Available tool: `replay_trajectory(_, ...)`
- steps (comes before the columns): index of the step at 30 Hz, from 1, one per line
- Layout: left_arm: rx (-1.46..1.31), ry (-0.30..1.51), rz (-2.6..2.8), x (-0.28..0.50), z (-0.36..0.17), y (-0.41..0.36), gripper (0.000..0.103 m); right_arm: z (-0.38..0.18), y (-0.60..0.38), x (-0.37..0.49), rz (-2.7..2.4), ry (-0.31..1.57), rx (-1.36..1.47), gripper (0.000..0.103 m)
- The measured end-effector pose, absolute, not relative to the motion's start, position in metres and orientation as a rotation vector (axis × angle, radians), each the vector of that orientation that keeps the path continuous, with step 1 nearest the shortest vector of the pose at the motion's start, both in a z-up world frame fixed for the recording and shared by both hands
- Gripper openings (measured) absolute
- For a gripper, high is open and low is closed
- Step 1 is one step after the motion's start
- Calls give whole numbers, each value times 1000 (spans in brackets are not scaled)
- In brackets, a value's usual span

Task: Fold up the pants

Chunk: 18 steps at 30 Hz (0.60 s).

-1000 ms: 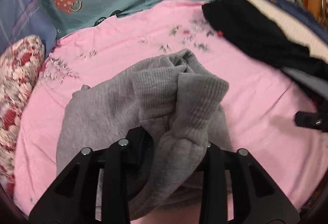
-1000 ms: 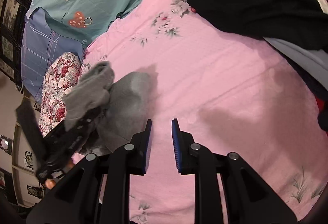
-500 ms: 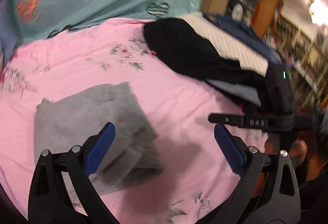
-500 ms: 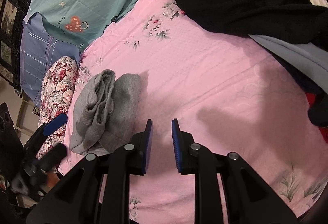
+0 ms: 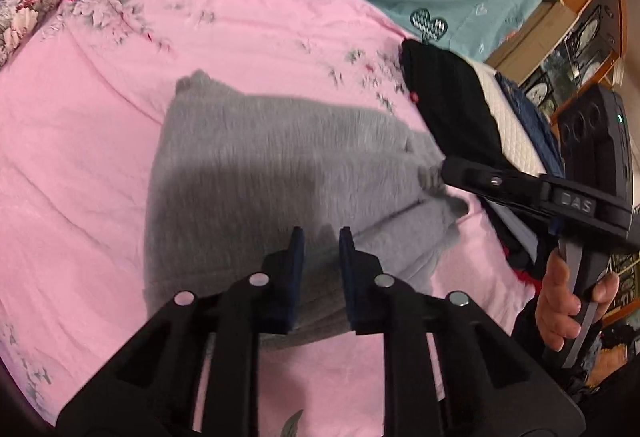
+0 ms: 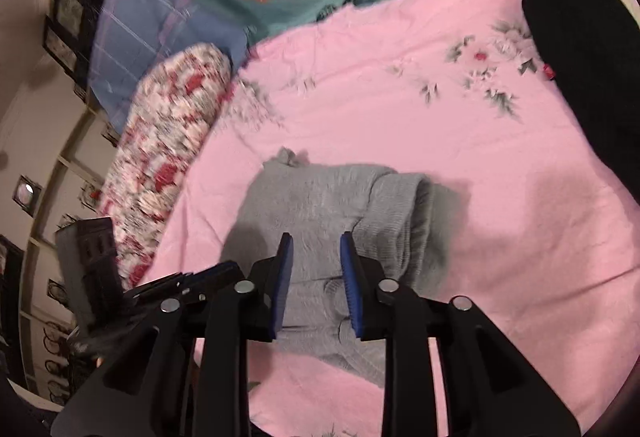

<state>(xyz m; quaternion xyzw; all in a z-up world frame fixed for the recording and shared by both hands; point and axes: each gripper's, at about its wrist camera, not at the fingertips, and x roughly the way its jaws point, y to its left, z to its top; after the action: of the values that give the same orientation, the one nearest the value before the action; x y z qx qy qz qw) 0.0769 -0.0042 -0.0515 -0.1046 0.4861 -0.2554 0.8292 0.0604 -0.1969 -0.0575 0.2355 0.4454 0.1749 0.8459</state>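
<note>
My left gripper (image 5: pixel 320 233) hovers over the folded grey pants (image 5: pixel 272 173), its jaws having just been closing to a narrow gap with nothing pinched between them. My right gripper (image 6: pixel 316 241) hangs above the same bundle, jaws nearly together, gripping nothing that I can see. The pants lie directly ahead of both, on the pink floral bedsheet (image 6: pixel 500 217). A black garment (image 5: pixel 448 101) sits to my right.

One folded grey pants bundle (image 6: pixel 332 221) lies on one pink sheet (image 6: pixel 500 221). Two grippers hover over the bundle. Beyond it: one floral bolster (image 6: pixel 168 141), one black garment (image 6: pixel 584 61), perhaps more beneath.
</note>
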Motion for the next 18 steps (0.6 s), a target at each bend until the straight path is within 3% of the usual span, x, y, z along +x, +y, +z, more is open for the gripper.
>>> replay_trajectory(8, -183, 1064, -590, 59, -93, -4, 18, -113, -183, 24, 220, 1073, 399, 16)
replay_trajectory(14, -216, 1060, -630, 63, -95, 3, 19, -54, -158, 37, 259, 997, 296, 20)
replay_trajectory(18, -213, 1063, -642, 63, -95, 4, 19, -19, -115, 89, 383, 996, 250, 24)
